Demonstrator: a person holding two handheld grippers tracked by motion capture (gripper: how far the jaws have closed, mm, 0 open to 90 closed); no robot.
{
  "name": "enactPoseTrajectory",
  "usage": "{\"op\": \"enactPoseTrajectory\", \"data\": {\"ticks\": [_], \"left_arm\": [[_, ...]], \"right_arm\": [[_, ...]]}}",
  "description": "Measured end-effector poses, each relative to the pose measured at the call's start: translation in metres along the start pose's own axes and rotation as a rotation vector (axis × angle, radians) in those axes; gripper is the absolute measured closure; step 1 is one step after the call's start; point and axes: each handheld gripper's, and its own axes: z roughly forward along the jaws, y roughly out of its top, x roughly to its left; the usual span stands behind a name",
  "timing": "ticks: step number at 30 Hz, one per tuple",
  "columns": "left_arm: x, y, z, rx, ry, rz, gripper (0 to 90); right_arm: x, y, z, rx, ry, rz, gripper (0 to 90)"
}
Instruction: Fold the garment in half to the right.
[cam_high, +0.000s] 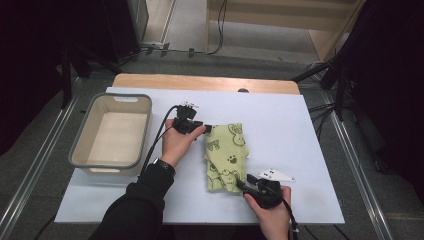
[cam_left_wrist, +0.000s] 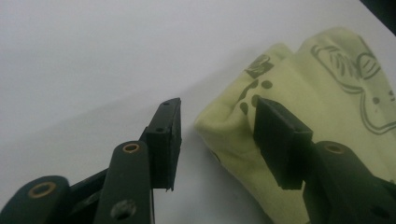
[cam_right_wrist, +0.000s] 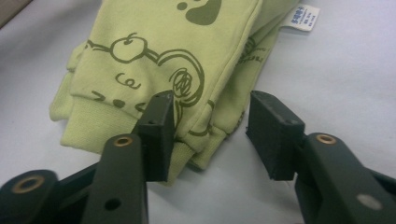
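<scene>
A folded light green garment (cam_high: 226, 157) with dark cartoon prints lies on the white table (cam_high: 300, 150), a little right of centre. My left gripper (cam_high: 207, 127) stands open at its far left corner. In the left gripper view the cloth's corner (cam_left_wrist: 327, 84) sits between the jaws of that gripper (cam_left_wrist: 217, 109); the left pad is clear of it and the right pad lies over it. My right gripper (cam_high: 242, 182) stands open at the near right corner. In the right gripper view the garment's ribbed cuffs (cam_right_wrist: 177, 56) lie between the jaws of that gripper (cam_right_wrist: 210, 100), unpinched.
An empty beige tub (cam_high: 112, 132) with a grey rim stands at the table's left side. A white label (cam_right_wrist: 301, 17) sticks out of the garment. A wooden strip (cam_high: 200, 82) runs along the far edge. Black stands flank the table.
</scene>
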Motion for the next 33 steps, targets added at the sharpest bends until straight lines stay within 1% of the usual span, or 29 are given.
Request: {"op": "enactPoseTrajectory", "data": {"ticks": [1, 2, 3, 5, 7, 8, 9, 10, 14, 18, 20, 21, 22, 24, 25, 26, 27, 29, 33], "left_arm": [[0.0, 0.0, 0.001, 0.003, -0.005, -0.001, 55.7], [0.0, -0.001, 0.002, 0.002, -0.011, -0.002, 58.5], [-0.002, -0.001, 0.003, 0.002, -0.01, 0.01, 62.7], [-0.005, -0.001, 0.003, 0.001, 0.002, 0.025, 69.5], [-0.006, -0.001, 0.002, 0.003, 0.0, 0.03, 80.0], [-0.006, -0.001, 0.002, 0.003, 0.0, 0.03, 83.1], [-0.008, 0.0, 0.001, 0.008, 0.005, 0.043, 84.6], [-0.008, 0.0, 0.001, 0.014, 0.005, 0.053, 85.1], [-0.007, 0.001, -0.003, 0.021, 0.002, 0.06, 85.6], [-0.008, 0.0, -0.005, 0.018, 0.0, 0.065, 85.7], [-0.008, -0.001, -0.009, 0.029, 0.002, 0.083, 85.8], [-0.008, -0.001, -0.009, 0.029, 0.002, 0.083, 85.8], [-0.007, -0.002, -0.013, 0.029, 0.003, 0.084, 85.8], [-0.007, -0.004, -0.017, 0.033, 0.006, 0.094, 85.8], [-0.007, -0.004, -0.017, 0.033, 0.006, 0.094, 85.8], [-0.006, -0.006, -0.022, 0.038, 0.013, 0.106, 85.8], [-0.005, -0.007, -0.024, 0.038, 0.014, 0.107, 85.9], [-0.002, -0.009, -0.026, 0.041, 0.019, 0.101, 85.8], [0.002, -0.011, -0.029, 0.039, 0.022, 0.089, 85.9]], "right_arm": [[0.001, 0.0, 0.0, 0.0, -0.002, -0.011, 54.3], [0.001, 0.0, 0.001, 0.004, 0.012, -0.011, 57.6], [0.001, 0.0, 0.001, 0.006, 0.017, -0.012, 58.8], [-0.001, 0.0, 0.002, 0.011, 0.047, 0.001, 62.8], [-0.005, 0.0, 0.002, 0.015, 0.088, 0.025, 68.0], [-0.005, 0.0, 0.002, 0.015, 0.088, 0.025, 68.0], [-0.004, 0.0, 0.003, 0.023, 0.107, 0.026, 72.3], [-0.004, 0.0, 0.003, 0.025, 0.105, 0.018, 73.1], [-0.004, -0.001, 0.002, 0.021, 0.124, 0.034, 75.0], [0.0, -0.002, 0.002, 0.018, 0.126, 0.022, 75.4], [0.004, -0.003, 0.002, 0.021, 0.133, 0.017, 75.5], [0.004, -0.003, 0.002, 0.021, 0.133, 0.017, 75.5], [0.01, -0.004, 0.001, 0.023, 0.141, 0.007, 75.5], [0.016, -0.006, 0.001, 0.028, 0.152, 0.004, 75.5], [0.019, -0.006, 0.001, 0.031, 0.159, -0.005, 75.5], [0.023, -0.007, 0.0, 0.032, 0.166, -0.01, 75.5], [0.026, -0.008, 0.0, 0.034, 0.168, -0.017, 75.5], [0.03, -0.009, 0.0, 0.031, 0.159, -0.03, 75.5], [0.031, -0.009, 0.0, 0.029, 0.145, -0.026, 75.5]]}}
